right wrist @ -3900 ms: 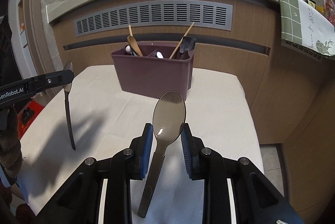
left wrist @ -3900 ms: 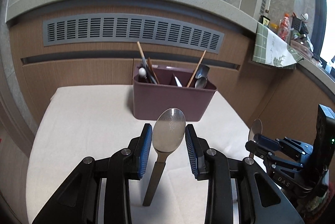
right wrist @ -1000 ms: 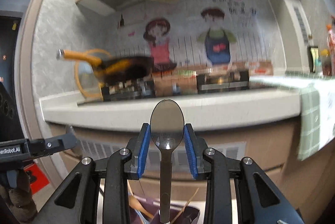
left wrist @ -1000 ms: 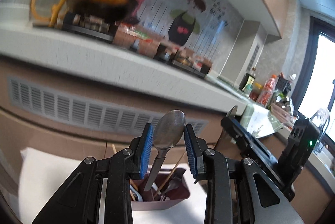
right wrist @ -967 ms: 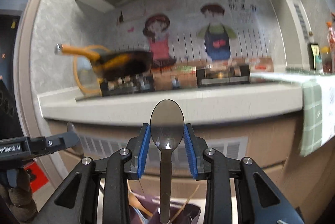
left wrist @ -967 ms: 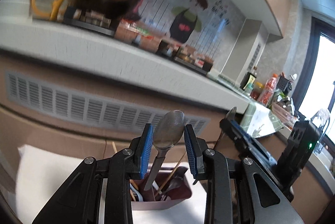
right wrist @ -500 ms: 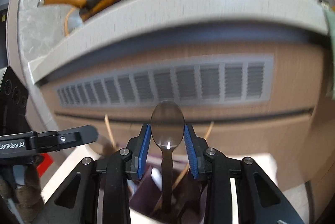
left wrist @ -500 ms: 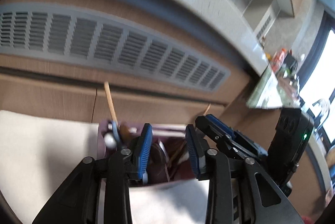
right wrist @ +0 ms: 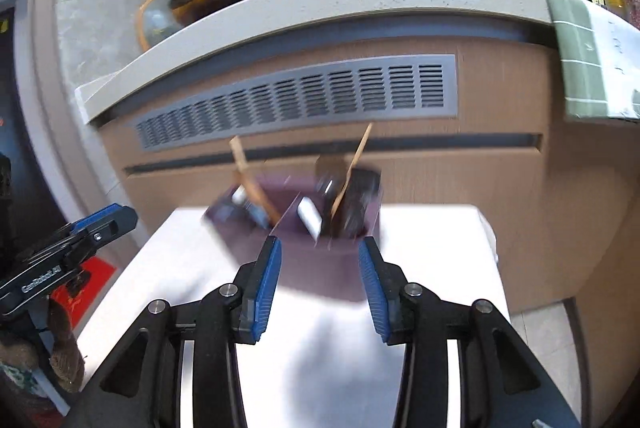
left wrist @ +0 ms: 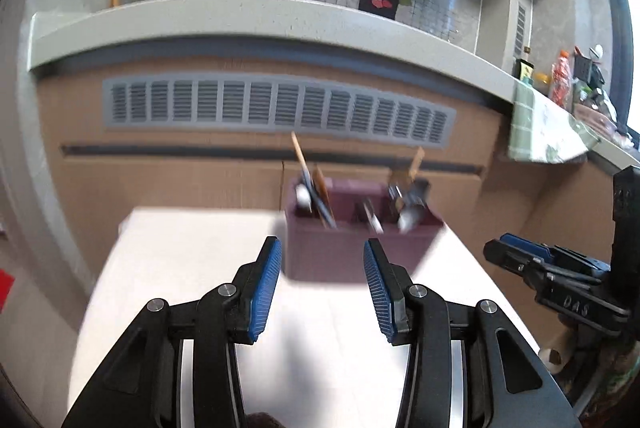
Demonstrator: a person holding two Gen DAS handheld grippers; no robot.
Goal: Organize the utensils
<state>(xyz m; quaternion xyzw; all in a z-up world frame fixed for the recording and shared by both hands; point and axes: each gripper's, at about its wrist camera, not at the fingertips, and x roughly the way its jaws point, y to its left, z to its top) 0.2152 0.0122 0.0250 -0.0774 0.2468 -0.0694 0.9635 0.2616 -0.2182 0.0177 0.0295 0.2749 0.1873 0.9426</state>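
Left wrist view: the left gripper [left wrist: 322, 282] is opening, nothing between its blue pads; the maroon utensil caddy [left wrist: 352, 252] stands just ahead on the white table [left wrist: 192, 260], with the right gripper [left wrist: 520, 260] off to its right.

Right wrist view: the right gripper's jaws, also opening, are empty, the blurred caddy directly ahead.
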